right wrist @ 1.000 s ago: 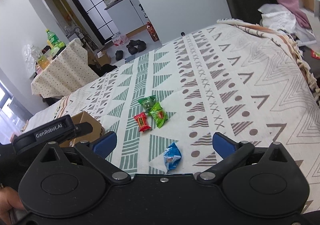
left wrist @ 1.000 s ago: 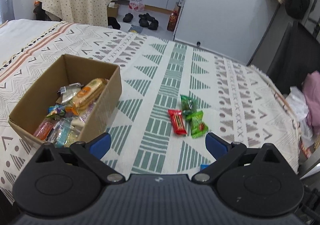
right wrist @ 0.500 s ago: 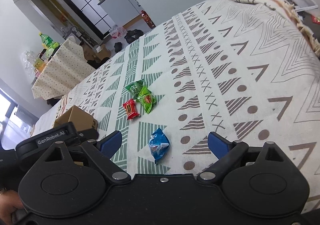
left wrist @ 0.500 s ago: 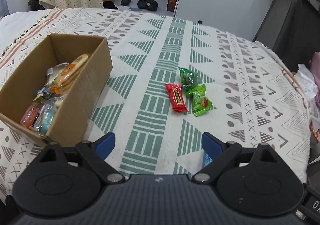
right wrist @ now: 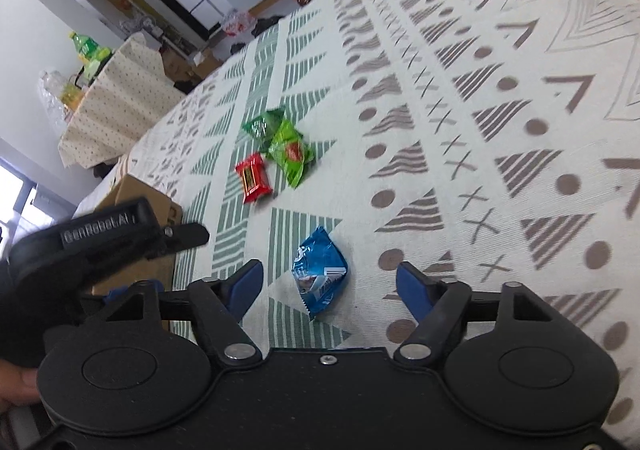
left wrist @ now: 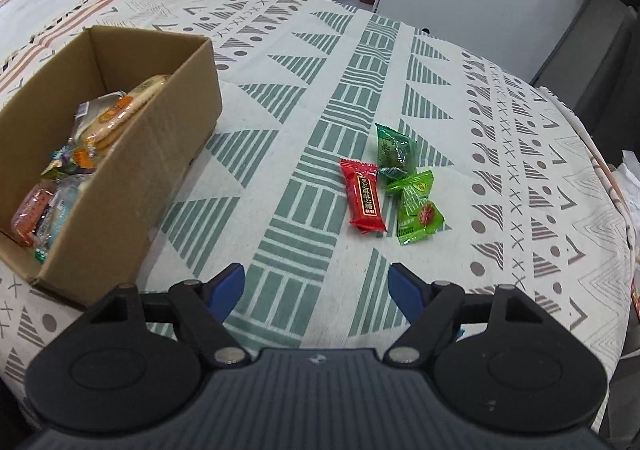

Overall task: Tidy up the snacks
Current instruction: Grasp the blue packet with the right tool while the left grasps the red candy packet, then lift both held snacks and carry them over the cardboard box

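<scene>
Snacks lie loose on a patterned bedspread (left wrist: 320,98): a blue packet (right wrist: 320,270) sits between the right gripper (right wrist: 330,284) fingers, whose jaws are closing without touching it. Farther off lie a red candy (left wrist: 363,195) and two green packets (left wrist: 418,208). The left gripper (left wrist: 316,284), empty, is closing short of them. A cardboard box (left wrist: 132,186) of snacks sits left. Likely step: pickup; next, pinch the packet.

Left gripper (left wrist: 316,284): I'm angling it steeply down, jaws closing, nothing between. Right gripper (right wrist: 330,284): same, closing.
</scene>
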`<state>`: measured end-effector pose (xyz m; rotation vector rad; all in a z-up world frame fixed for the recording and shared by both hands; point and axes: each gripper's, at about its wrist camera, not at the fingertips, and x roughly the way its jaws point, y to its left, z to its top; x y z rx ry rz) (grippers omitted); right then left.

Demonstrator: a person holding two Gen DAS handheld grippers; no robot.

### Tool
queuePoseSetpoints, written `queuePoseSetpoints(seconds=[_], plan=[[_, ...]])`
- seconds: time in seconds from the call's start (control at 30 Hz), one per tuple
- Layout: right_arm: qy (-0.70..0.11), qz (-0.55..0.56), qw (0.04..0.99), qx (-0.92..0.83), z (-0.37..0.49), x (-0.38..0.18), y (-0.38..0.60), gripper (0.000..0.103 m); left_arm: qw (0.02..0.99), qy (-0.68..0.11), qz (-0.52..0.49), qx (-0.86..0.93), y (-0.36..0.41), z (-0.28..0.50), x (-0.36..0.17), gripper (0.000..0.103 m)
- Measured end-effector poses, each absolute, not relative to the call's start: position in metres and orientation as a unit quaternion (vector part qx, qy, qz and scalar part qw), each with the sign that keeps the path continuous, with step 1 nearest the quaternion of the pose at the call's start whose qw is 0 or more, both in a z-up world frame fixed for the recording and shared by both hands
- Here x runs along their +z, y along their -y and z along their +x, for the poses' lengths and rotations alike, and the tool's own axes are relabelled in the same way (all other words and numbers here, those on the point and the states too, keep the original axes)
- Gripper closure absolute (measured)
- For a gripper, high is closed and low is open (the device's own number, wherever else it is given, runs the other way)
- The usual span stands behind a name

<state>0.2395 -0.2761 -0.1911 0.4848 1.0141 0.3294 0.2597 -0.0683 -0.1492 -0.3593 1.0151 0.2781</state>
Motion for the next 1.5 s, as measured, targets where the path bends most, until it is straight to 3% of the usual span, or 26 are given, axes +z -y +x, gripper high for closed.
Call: queuePoseSetpoints(seconds=[0.1,0.2,0.27,0.53,0.87,0.93,1.1,1.23,1.37,1.43,1.5], plan=[[-0.489,0.221,0.828,0.163,0.245,-0.201,0.268,0.041,0.845,-0.488,-0.176,0.132,0.07,0.268,-0.155,0.026],[-0.497,0.208,0.826,0.167,0.25,-0.207,0.262,0.068,0.837,-0.495,-0.185,0.138,0.07,0.278,-0.161,0.026],[-0.497,0.209,0.824,0.174,0.253,-0.21,0.261,0.074,0.834,-0.497,-0.191,0.142,0.071,0.285,-0.162,0.026],[-0.467,0.227,0.841,0.152,0.262,-0.209,0.275,0.075,0.85,-0.47,-0.183,0.149,0.08,0.319,-0.161,0.027],[-0.445,0.253,0.852,0.112,0.277,-0.212,0.289,0.075,0.84,-0.495,-0.17,0.146,0.083,0.342,-0.186,0.047],[-0.442,0.25,0.854,0.11,0.279,-0.213,0.29,0.075,0.843,-0.494,-0.165,0.137,0.082,0.345,-0.191,0.052],[-0.44,0.242,0.858,0.107,0.282,-0.214,0.285,0.074,0.837,-0.5,-0.175,0.136,0.07,0.343,-0.198,0.085],[-0.443,0.238,0.858,0.105,0.283,-0.214,0.281,0.065,0.838,-0.498,-0.182,0.129,0.063,0.335,-0.193,0.085],[-0.436,0.245,0.859,0.105,0.289,-0.212,0.277,0.045,0.837,-0.495,-0.196,0.123,0.055,0.327,-0.186,0.085],[-0.434,0.24,0.863,0.098,0.292,-0.212,0.274,0.046,0.838,-0.493,-0.201,0.118,0.053,0.322,-0.182,0.085],[-0.434,0.234,0.866,0.085,0.293,-0.213,0.272,0.059,0.84,-0.491,-0.204,0.112,0.051,0.316,-0.177,0.085]])
